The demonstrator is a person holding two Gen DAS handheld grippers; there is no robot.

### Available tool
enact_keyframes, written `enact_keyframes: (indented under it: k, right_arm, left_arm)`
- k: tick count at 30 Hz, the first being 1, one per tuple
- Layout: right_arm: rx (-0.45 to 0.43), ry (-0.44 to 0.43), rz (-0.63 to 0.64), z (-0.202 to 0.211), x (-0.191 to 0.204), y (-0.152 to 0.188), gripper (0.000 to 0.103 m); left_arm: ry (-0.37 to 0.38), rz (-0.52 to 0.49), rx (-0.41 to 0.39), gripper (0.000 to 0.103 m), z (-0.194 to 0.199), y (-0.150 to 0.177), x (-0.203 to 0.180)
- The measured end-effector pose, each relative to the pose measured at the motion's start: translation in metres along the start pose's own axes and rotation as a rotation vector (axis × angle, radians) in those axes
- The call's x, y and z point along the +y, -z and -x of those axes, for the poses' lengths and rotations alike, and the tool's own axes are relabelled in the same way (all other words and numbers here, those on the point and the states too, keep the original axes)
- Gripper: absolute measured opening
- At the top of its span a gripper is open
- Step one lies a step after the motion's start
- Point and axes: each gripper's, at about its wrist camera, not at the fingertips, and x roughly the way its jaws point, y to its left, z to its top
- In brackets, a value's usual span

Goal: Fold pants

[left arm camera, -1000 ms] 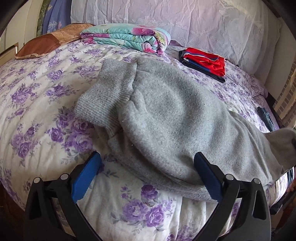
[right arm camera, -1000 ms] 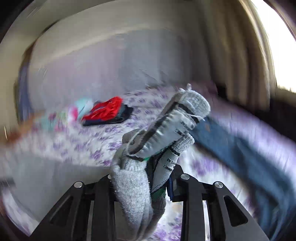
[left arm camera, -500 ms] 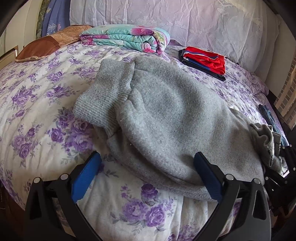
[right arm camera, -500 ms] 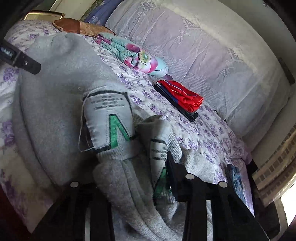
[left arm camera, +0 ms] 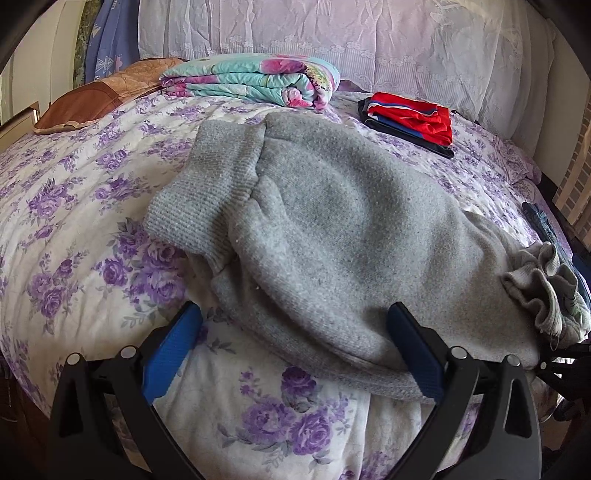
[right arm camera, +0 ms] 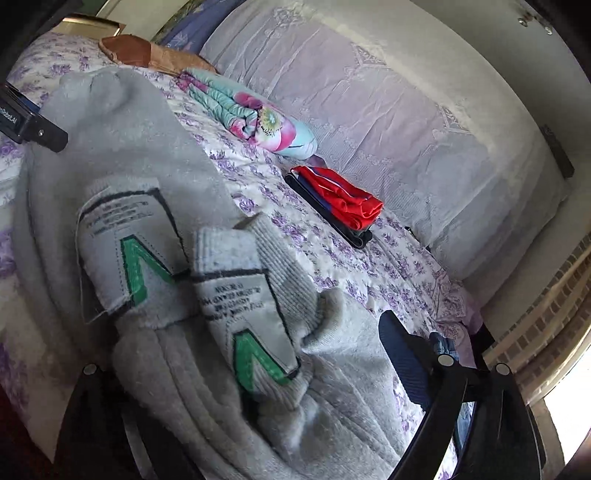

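Observation:
Grey fleece pants [left arm camera: 325, 221] lie on the flowered bed, waistband at the far left, leg ends bunched at the right [left arm camera: 543, 291]. My left gripper [left arm camera: 291, 350] is open at the pants' near edge, its blue pads [left arm camera: 171, 354] on either side of the fabric. In the right wrist view the two ribbed cuffs with green-N labels [right arm camera: 255, 325] lie folded back onto the pants [right arm camera: 122, 147]. My right gripper [right arm camera: 258, 387] is open, the cuffs resting between its fingers; its left finger is hidden under cloth.
A folded turquoise floral quilt [left arm camera: 251, 79] and a brown pillow [left arm camera: 92, 99] lie at the back. A folded red and dark garment stack [left arm camera: 410, 118] lies at the back right. Blue jeans [left arm camera: 543, 225] lie at the bed's right edge. A lilac headboard cover [left arm camera: 332, 33] stands behind.
My right gripper swung the leg cuffs over onto the pants, lowered them and opened, letting them go. The left gripper stayed put and open.

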Motion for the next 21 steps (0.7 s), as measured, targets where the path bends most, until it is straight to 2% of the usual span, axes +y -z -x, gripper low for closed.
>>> enact_keyframes:
  k: [2, 7, 8, 9, 10, 11, 12, 13, 14, 16, 19, 20, 21]
  right_arm:
    - [0.002, 0.029, 0.054, 0.006, 0.006, -0.005, 0.091]
    - [-0.077, 0.150, 0.428, 0.021, 0.038, -0.010, 0.091]
    - [-0.095, 0.153, 0.489, 0.023, 0.041, -0.011, 0.091]
    - [-0.100, 0.103, 0.496, 0.025, 0.039, -0.015, 0.091]
    - [-0.095, 0.005, 0.439, 0.025, 0.028, -0.023, 0.091]
    - [-0.077, -0.106, 0.333, 0.021, 0.012, -0.031, 0.096]
    - [-0.047, -0.134, 0.252, 0.011, 0.003, -0.033, 0.099]
    - [-0.001, -0.124, 0.222, 0.000, 0.002, -0.032, 0.099]
    - [0.031, -0.150, 0.265, -0.006, 0.011, -0.029, 0.098]
    - [-0.009, -0.147, 0.303, 0.001, 0.017, -0.025, 0.098]
    - [0.030, -0.197, 0.145, -0.008, -0.003, -0.024, 0.099]
    - [0.046, -0.180, 0.155, -0.011, 0.002, -0.017, 0.099]
    - [0.026, -0.167, 0.194, -0.007, 0.008, -0.014, 0.099]
  left_arm:
    - [0.001, 0.000, -0.001, 0.098, 0.000, 0.000, 0.000]
    - [0.001, -0.001, -0.002, 0.098, 0.000, 0.000, 0.000]
    - [0.001, -0.001, -0.002, 0.098, 0.000, 0.000, 0.000]
    - [0.001, -0.001, -0.002, 0.098, 0.000, 0.000, 0.000]
    - [0.001, -0.001, -0.002, 0.098, 0.000, 0.000, 0.000]
    - [0.001, -0.002, -0.002, 0.098, 0.000, 0.000, 0.000]
    - [0.002, -0.002, -0.002, 0.098, 0.000, 0.000, -0.001]
    - [0.002, -0.001, -0.002, 0.098, 0.001, 0.000, -0.001]
    - [0.001, -0.001, -0.001, 0.098, 0.001, 0.001, -0.001]
    - [0.002, -0.003, -0.001, 0.098, 0.001, 0.001, -0.001]
    - [0.003, -0.005, -0.002, 0.098, 0.001, 0.001, -0.001]
    - [0.003, -0.006, -0.002, 0.098, 0.000, 0.001, -0.001]
    - [0.003, -0.008, 0.000, 0.099, 0.001, 0.001, -0.002]
